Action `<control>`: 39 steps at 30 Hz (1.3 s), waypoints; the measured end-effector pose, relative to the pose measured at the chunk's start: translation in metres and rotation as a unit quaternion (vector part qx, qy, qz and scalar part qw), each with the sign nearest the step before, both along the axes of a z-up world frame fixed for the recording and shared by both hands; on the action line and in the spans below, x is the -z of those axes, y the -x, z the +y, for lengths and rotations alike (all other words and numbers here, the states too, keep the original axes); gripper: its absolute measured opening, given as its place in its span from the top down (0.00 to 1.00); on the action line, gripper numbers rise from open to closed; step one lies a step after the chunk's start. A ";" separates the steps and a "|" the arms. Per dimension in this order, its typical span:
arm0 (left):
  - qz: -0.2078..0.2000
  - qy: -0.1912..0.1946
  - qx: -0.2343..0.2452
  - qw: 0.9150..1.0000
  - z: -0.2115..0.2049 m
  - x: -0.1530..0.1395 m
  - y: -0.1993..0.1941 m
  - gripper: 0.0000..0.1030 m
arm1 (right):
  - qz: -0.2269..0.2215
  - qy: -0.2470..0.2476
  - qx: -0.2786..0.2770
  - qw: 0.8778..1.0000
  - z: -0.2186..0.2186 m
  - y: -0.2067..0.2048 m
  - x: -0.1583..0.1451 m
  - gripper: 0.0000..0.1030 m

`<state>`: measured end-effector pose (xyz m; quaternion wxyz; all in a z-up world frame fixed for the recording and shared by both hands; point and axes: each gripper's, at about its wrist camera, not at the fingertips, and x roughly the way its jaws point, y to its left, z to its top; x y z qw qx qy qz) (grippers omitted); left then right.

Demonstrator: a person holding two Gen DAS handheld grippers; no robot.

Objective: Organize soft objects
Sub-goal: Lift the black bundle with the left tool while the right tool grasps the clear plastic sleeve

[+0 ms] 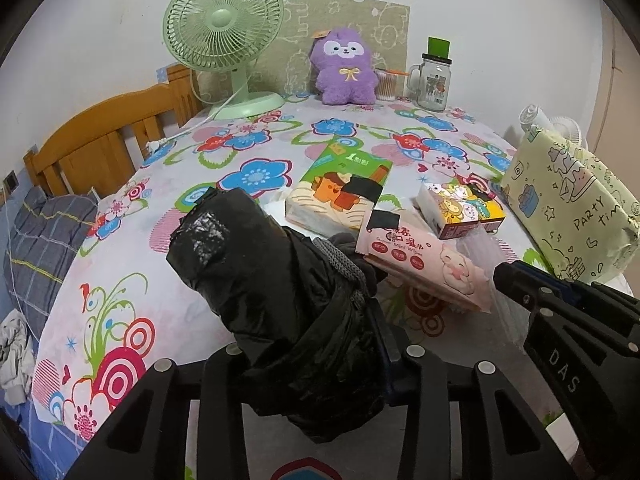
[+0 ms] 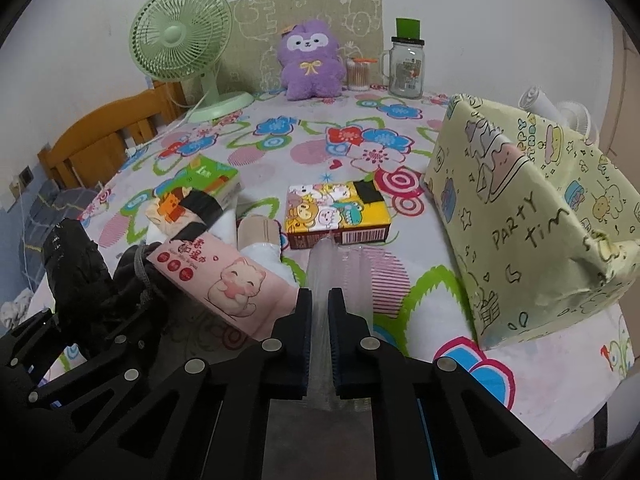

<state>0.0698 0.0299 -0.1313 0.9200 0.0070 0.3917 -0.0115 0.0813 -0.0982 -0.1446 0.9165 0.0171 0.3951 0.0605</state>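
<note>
Low in both frames, the left gripper (image 1: 372,312) pinches a black roll (image 1: 256,264) and the right gripper (image 2: 319,300) pinches clear film (image 2: 324,256) beside the wipes (image 2: 224,284), so both grasps look made and lifting seems next

A table under a flowered cloth (image 2: 360,148) fills the frame. At its far edge, upper centre, stand a green fan (image 2: 180,40), a purple plush toy (image 2: 310,66), a cotton-swab tub (image 2: 358,74) and a glass jar (image 2: 406,70). A tissue pack (image 2: 200,188) and a cartoon box (image 2: 336,212) lie mid-frame; a yellow wrapped box (image 2: 532,216) sits at right.
</note>
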 end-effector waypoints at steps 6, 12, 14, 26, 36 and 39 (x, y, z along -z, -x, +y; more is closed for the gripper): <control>-0.006 -0.003 0.004 1.000 -0.004 -0.007 0.000 0.62 | -0.012 -0.007 -0.001 1.000 -0.003 0.003 -0.009 0.91; -0.015 -0.007 0.007 1.000 -0.009 -0.016 0.002 0.62 | -0.026 -0.012 -0.005 1.000 -0.003 0.007 -0.021 0.91; -0.016 -0.009 0.008 1.000 -0.011 -0.019 0.002 0.62 | -0.029 -0.014 -0.007 0.999 -0.003 0.007 -0.023 0.91; -0.021 -0.012 -0.007 1.000 -0.007 -0.022 0.004 0.48 | -0.034 -0.026 -0.006 0.999 -0.008 0.009 -0.026 0.91; -0.007 0.000 0.003 1.000 -0.004 -0.013 0.004 0.73 | -0.030 -0.024 -0.012 0.999 -0.002 0.010 -0.022 0.91; -0.008 0.004 0.005 1.000 -0.004 -0.013 0.004 0.77 | -0.029 -0.024 -0.013 0.999 -0.002 0.011 -0.021 0.91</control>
